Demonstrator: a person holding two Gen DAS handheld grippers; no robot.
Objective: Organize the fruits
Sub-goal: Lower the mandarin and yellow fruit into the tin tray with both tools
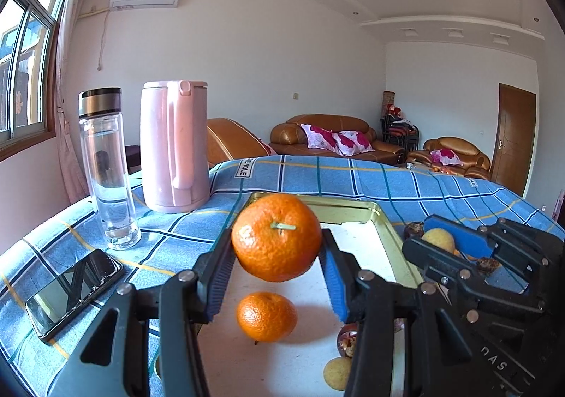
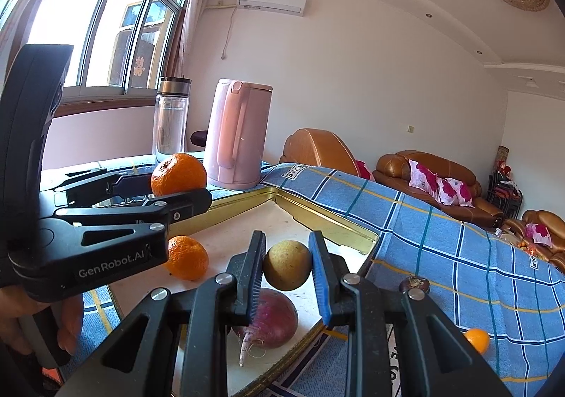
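Note:
My left gripper (image 1: 277, 247) is shut on an orange mandarin (image 1: 277, 236) and holds it above the gold-rimmed tray (image 1: 353, 210). A second mandarin (image 1: 266, 316) lies on the tray just below it. To the right, my right gripper (image 1: 438, 242) is shut on a small yellow-brown fruit (image 1: 438, 238). In the right wrist view that gripper (image 2: 287, 256) pinches the yellow-brown fruit (image 2: 287, 264) over the tray (image 2: 339, 224), above a purple-red root vegetable (image 2: 272, 317). The left gripper (image 2: 176, 187) with its mandarin (image 2: 178, 174) is at the left, and the mandarin on the tray (image 2: 187, 257) lies under it.
A glass bottle (image 1: 106, 167), a pink kettle (image 1: 174, 146) and a phone (image 1: 74, 293) stand on the blue checked cloth at the left. Dark fruits (image 2: 414, 284) and a small orange (image 2: 476, 340) lie on the cloth right of the tray. A hand (image 2: 67, 323) holds the left gripper.

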